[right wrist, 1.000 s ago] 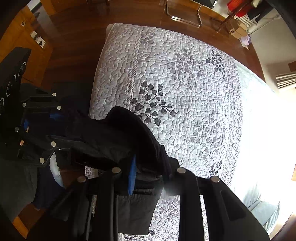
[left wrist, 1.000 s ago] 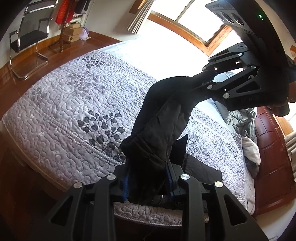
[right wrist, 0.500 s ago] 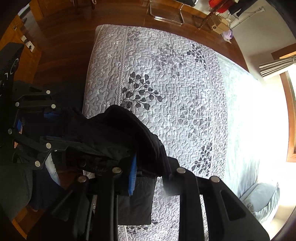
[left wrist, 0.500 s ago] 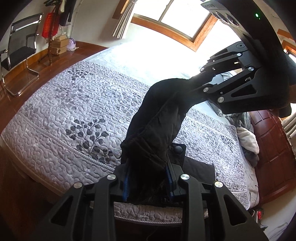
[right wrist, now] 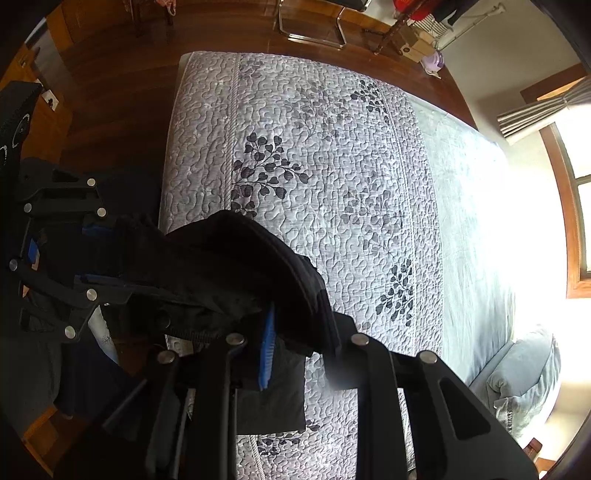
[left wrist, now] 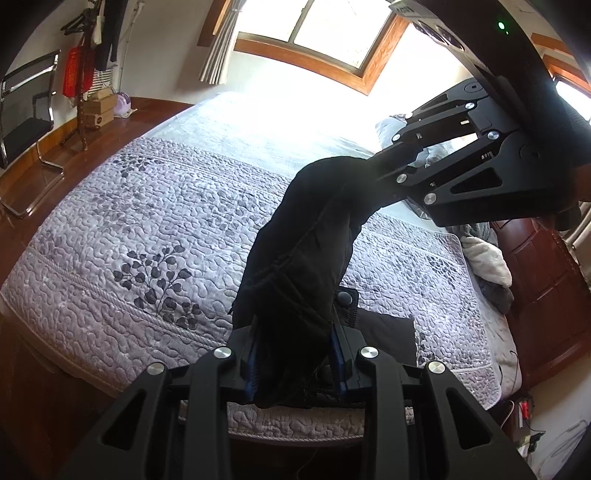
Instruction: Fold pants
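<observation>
I have the black pants (left wrist: 306, 236) lifted off the bed (left wrist: 147, 206), strung between my two grippers above the quilt's near edge. My left gripper (left wrist: 295, 354) is clamped on one bunch of the fabric: the cloth fills the gap between its blue-lined fingers (left wrist: 252, 365) and spills up and away from them. From there the pants run as a thick dark band up to my right gripper (left wrist: 373, 173), which shows in the left camera at the upper right, its tips buried in the other end of the cloth.

In the right camera my right gripper (right wrist: 295, 343) is pinched on a folded ridge of the pants (right wrist: 229, 266), one blue pad (right wrist: 266, 347) showing against the black fabric. My left gripper (right wrist: 103, 254) sits at the left edge of that view, gripping the far end. A flap of the pants hangs below the right fingers, over the quilt near the bed's near corner; I cannot tell whether it touches the cover.

The quilt is pale lilac with dark leaf sprigs. A chair (left wrist: 26, 110) stands on the wooden floor (right wrist: 122, 96) beyond the far side, and rumpled bedding (left wrist: 484, 258) lies toward the headboard end, under the window (left wrist: 325, 33).
</observation>
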`<action>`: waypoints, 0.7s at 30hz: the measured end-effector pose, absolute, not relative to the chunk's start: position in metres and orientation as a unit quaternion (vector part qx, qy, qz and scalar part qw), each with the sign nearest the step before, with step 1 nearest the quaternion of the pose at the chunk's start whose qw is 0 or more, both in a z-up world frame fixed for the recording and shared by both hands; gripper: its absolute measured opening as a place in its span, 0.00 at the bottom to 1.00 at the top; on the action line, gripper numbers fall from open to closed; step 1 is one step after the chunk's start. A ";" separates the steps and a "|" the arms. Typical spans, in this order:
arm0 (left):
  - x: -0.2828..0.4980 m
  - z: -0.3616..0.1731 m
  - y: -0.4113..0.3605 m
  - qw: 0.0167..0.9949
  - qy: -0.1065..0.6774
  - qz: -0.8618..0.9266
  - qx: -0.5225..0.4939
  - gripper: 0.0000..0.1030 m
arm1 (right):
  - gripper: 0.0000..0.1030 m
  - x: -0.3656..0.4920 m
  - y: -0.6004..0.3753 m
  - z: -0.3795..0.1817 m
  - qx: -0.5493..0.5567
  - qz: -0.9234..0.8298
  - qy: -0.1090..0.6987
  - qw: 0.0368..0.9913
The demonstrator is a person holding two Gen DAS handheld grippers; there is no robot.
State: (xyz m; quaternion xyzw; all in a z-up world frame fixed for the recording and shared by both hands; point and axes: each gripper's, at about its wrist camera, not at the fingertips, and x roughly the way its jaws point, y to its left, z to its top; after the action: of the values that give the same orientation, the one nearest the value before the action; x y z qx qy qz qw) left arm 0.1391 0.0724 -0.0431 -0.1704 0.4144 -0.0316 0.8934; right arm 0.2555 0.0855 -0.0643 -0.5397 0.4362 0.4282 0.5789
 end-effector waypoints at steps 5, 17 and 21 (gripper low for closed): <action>0.140 -0.039 0.055 0.895 0.414 -0.042 -0.158 0.29 | 0.19 0.255 0.067 -0.059 -0.534 0.422 0.437 0.588; 0.146 -0.033 0.012 0.896 0.418 -0.069 -0.129 0.29 | 0.18 0.256 0.021 -0.051 -0.523 0.410 0.440 0.604; 0.148 -0.032 -0.002 0.896 0.419 -0.078 -0.122 0.29 | 0.17 0.256 0.005 -0.048 -0.519 0.405 0.442 0.610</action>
State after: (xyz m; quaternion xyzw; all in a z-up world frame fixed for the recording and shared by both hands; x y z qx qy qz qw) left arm 0.1481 -0.0016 -0.0323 -0.1217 0.4194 -0.0779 0.8962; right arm 0.2557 0.0050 -0.0485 -0.5188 0.4419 0.4049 0.6096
